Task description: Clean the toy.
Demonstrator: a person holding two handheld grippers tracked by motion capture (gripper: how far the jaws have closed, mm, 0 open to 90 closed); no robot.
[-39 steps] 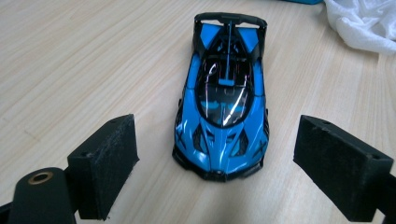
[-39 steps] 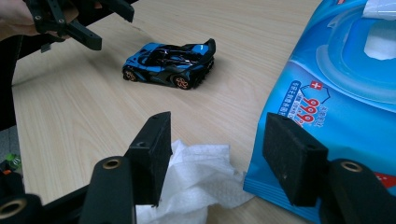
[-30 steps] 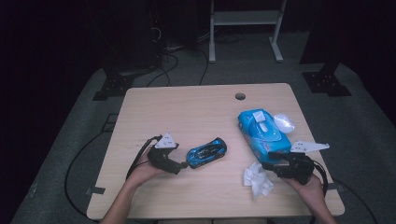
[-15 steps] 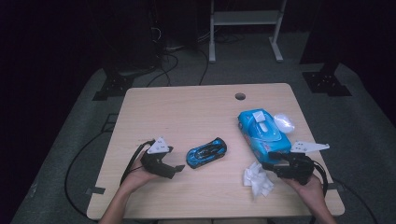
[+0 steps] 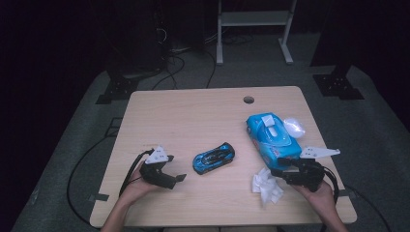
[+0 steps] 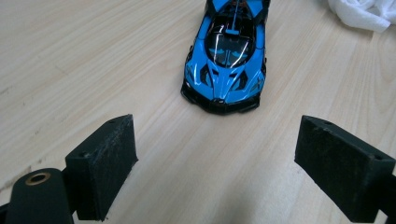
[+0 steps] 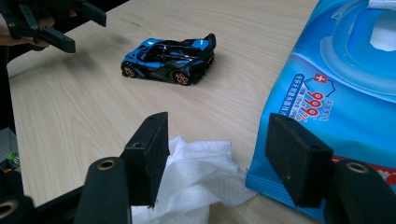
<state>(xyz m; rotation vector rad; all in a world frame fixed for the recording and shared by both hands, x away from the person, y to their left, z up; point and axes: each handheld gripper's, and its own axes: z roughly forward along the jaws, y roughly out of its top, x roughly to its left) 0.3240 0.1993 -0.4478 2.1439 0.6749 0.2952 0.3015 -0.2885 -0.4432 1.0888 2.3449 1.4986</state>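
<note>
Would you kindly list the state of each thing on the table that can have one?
Toy car: on its wheels, untouched, apart from both tongs.
Wipes pack: lying flat, lid flipped open, a wipe showing in the opening.
Wipe: pulled out, crumpled on the table beside the pack.
Left tongs: open, empty, pointing at the car.
Right tongs: open, empty, over the wipe's edge.

The wooden table (image 5: 193, 116) carries a blue toy car (image 5: 213, 157), a wipes pack (image 5: 271, 137) and a crumpled wipe (image 5: 267, 186).
</note>
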